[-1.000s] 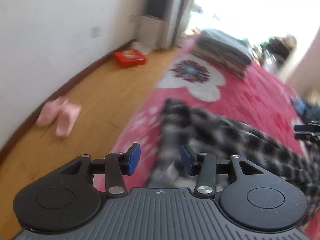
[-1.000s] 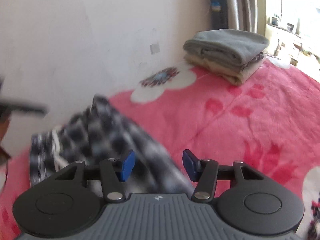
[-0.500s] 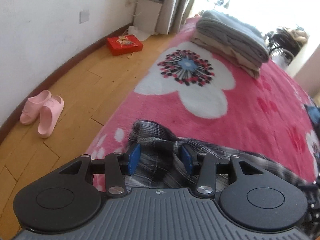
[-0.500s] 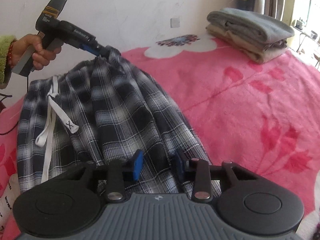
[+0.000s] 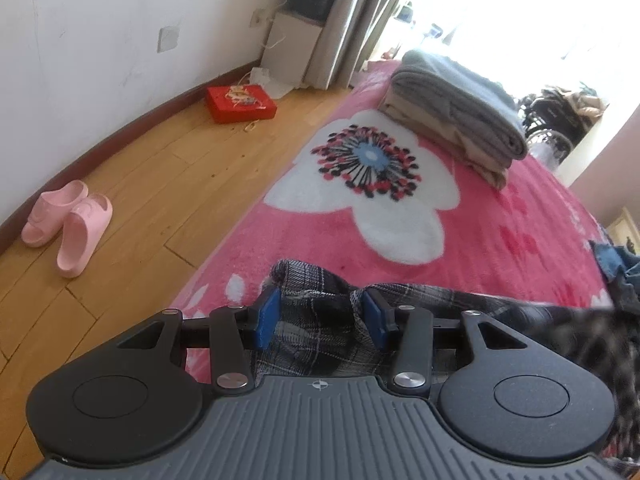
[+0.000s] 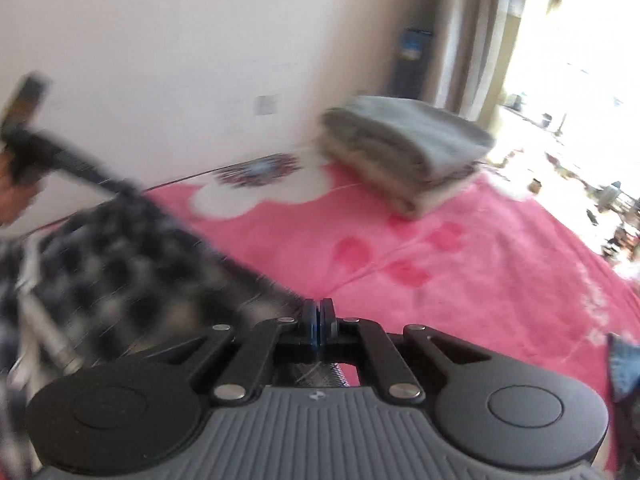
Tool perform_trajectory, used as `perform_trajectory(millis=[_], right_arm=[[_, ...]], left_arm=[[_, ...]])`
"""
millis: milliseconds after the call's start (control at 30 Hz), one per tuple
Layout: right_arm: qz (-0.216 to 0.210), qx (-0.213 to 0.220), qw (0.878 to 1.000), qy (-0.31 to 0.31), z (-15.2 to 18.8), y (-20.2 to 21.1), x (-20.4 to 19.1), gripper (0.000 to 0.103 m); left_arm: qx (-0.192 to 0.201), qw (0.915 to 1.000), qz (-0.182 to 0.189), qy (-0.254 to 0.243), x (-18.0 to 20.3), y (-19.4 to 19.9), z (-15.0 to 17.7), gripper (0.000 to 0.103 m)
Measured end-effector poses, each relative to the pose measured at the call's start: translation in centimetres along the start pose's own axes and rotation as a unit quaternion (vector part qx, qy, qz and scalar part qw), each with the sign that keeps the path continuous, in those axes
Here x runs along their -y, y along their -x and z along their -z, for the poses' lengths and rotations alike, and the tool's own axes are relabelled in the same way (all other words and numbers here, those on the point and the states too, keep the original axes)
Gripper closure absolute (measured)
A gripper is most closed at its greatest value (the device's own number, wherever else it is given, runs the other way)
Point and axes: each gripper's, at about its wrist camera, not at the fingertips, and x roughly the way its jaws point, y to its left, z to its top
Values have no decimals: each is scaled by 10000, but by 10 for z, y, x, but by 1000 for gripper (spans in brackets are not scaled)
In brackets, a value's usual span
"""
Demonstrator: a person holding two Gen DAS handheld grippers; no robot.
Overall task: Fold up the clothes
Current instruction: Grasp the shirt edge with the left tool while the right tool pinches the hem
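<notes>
Left tool [image 5: 320,316] is straddling a bunched fold of the soft black-and-white plaid trousers [image 5: 316,320], blue pads parted with cloth between them; whether they are pinching it I cannot tell. Right tool [image 6: 319,322] is sitting clamped tight, pads meeting at the garment's blurred edge, grip on the cloth unclear. The trousers are lying crumpled on the fuzzy pink flowered bedspread [image 5: 520,248]. Beyond, a thick folded grey-and-beige stack [image 5: 456,112] is resting. Rounded pink slippers [image 5: 68,224] are sitting on plank floor [image 5: 160,184].
</notes>
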Motion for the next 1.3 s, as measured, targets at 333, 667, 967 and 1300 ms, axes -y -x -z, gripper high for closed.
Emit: perform_trajectory(millis=[333,667,967,1300], right_arm=[[-1189,-100,9891,-862,-8,-39,34,95],[-1705,-834,9814,-299,9,-75,18,36],[-1453,-966,9841,-323,8,-85,4,96],[-522,-273,9982,105,-4,-52,-17,100]], left_arm=[[-114,9992,158,-336,-8,-11,1,41],[-201,9962,620,-578,-18,1,1,37],[-69,9950,241,-967,-13,-18,12,40],[479,9894,-7,-1370,8,-22,20,71]])
